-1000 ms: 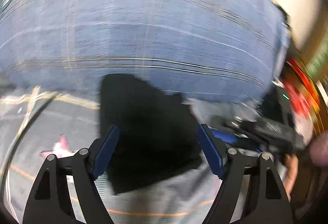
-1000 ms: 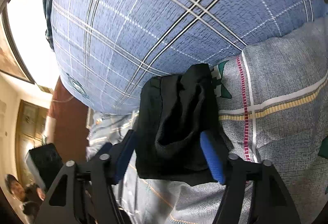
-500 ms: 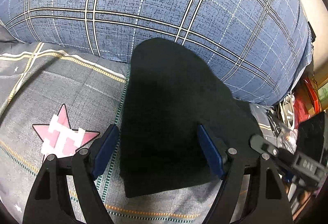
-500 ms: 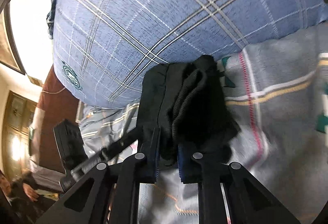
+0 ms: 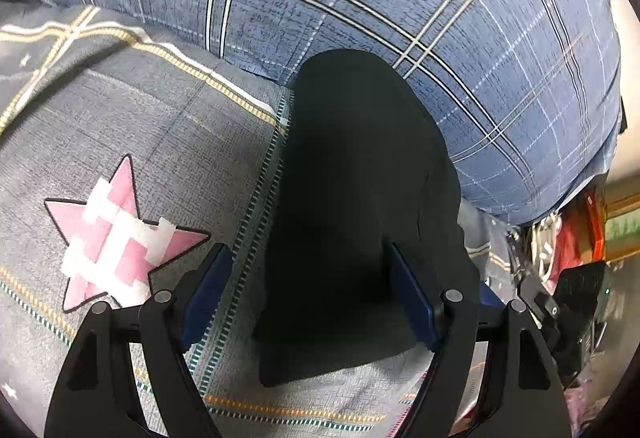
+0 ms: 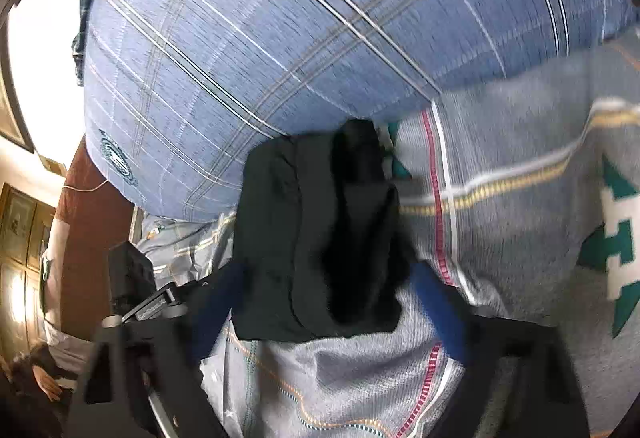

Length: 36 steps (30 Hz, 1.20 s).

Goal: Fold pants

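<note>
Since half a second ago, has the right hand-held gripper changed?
Yes. The right hand-held gripper was shut on the black pants; now it is open, straddling them beside the blue plaid pillow.

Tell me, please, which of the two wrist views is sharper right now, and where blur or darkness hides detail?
Left wrist view: sharp, plaid pillow and pink star crisp, but the black pants show almost no fold detail. Right wrist view: motion-blurred, the right gripper smeared, the pants soft-edged; a bright washed-out wall at upper left.
</note>
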Motion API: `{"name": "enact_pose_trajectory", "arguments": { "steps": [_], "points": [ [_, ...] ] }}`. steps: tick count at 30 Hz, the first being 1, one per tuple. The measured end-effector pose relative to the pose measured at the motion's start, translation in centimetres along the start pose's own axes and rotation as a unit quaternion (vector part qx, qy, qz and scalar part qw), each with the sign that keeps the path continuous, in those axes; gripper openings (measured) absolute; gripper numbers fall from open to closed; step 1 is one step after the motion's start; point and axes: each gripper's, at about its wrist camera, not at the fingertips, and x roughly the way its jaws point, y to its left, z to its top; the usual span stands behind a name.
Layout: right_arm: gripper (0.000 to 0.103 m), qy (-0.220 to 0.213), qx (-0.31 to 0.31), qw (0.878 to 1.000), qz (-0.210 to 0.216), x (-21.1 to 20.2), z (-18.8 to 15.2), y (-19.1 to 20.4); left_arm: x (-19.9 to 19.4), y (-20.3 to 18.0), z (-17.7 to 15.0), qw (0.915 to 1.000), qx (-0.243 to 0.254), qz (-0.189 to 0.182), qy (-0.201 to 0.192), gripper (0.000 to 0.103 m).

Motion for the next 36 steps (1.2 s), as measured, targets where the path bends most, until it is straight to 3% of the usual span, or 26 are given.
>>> {"name": "enact_pose_trajectory", "arguments": {
  "steps": [8, 12, 13, 14, 16, 24, 26, 27, 28, 32, 36],
  "points": [
    [0.091, 0.038, 0.003, 0.999, -0.020, 2.9, 1.6, -1.7, 2.6, 0.8, 2.1, 0.9974, -0.040, -0.049, 0.033, 0.082],
    [0.087, 0.062, 0.020, 0.998, 0.003, 5.0, 2.9, -3.2, 3.0, 1.3, 3.4, 0.9956, -0.055, -0.066, 0.038, 0.082],
    [0.081, 0.066, 0.026, 0.997, 0.014, 5.3, 3.2, -3.6, 3.1, 1.5, 3.6, 0.9944, -0.061, -0.077, 0.039, 0.082],
    [0.069, 0.072, 0.033, 0.996, 0.027, 5.6, 3.4, -3.9, 3.2, 1.8, 3.8, 0.9932, -0.067, -0.086, 0.039, 0.082],
    [0.058, 0.066, 0.045, 0.996, 0.032, 5.6, 3.7, -4.3, 3.3, 2.1, 3.9, 0.9920, -0.075, -0.095, 0.036, 0.082],
    [0.061, 0.106, 0.042, 0.993, 0.038, 6.8, 3.6, -4.2, 3.5, 1.7, 3.5, 0.9918, -0.071, -0.102, 0.032, 0.081],
    [0.058, 0.102, 0.038, 0.993, 0.036, 6.9, 3.6, -4.0, 3.6, 1.0, 3.2, 0.9935, -0.058, -0.093, 0.030, 0.077],
    [0.056, 0.104, 0.035, 0.993, 0.037, 7.1, 3.5, -3.8, 3.6, 0.7, 3.1, 0.9940, -0.052, -0.090, 0.034, 0.062],
    [0.049, 0.107, 0.031, 0.993, 0.038, 7.2, 3.4, -3.6, 3.8, 0.5, 3.0, 0.9939, -0.049, -0.089, 0.043, 0.056],
    [0.039, 0.099, 0.014, 0.995, 0.030, 6.8, 3.4, -2.3, 3.6, 0.5, 2.9, 0.9940, -0.055, -0.086, 0.038, 0.055],
    [0.042, 0.095, -0.001, 0.995, 0.020, 6.8, 3.3, -1.7, 3.2, 2.4, 3.4, 0.9924, -0.069, -0.094, 0.040, 0.057]
  ]
}}
